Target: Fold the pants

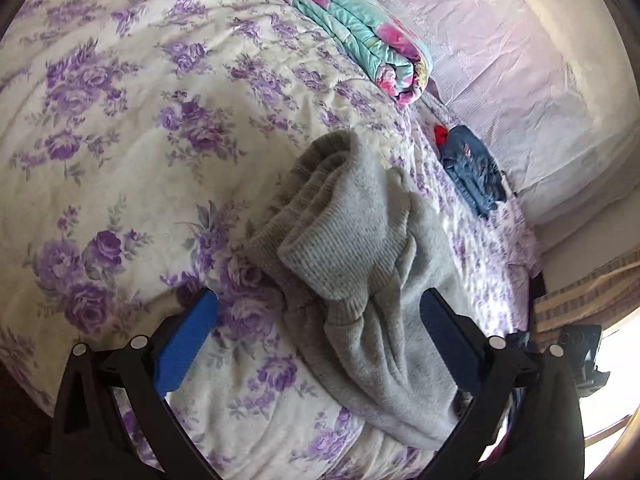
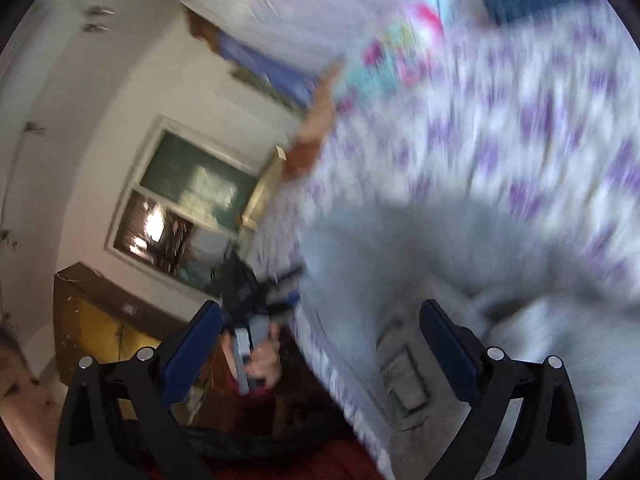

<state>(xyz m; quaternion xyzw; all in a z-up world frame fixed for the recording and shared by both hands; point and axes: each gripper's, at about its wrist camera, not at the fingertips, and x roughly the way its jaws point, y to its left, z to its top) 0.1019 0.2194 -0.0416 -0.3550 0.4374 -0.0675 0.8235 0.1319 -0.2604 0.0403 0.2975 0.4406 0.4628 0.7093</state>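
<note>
Grey pants (image 1: 360, 264) lying bunched on the bed (image 1: 132, 152), both grippers standing open over them.

Pants are running long-axis from the near bed edge, low between the fingers, up and slightly left toward mid-bed; ribbed cuffs are stacking at the far end, pointing away from the camera. Left gripper (image 1: 318, 338) is hovering with fingers apart, straddling the near part of the pants, nothing clamped; the right-hand finger is overlapping the fabric edge, contact unclear. Right gripper (image 2: 320, 340) is also gaping with nothing between the fingers; its view is blurring, pants (image 2: 420, 248) showing as a grey smear ahead and right of it. Folded quilt (image 1: 360, 32) and blue garment (image 1: 472, 168) are lying farther up the bed, well apart from the pants.
</note>
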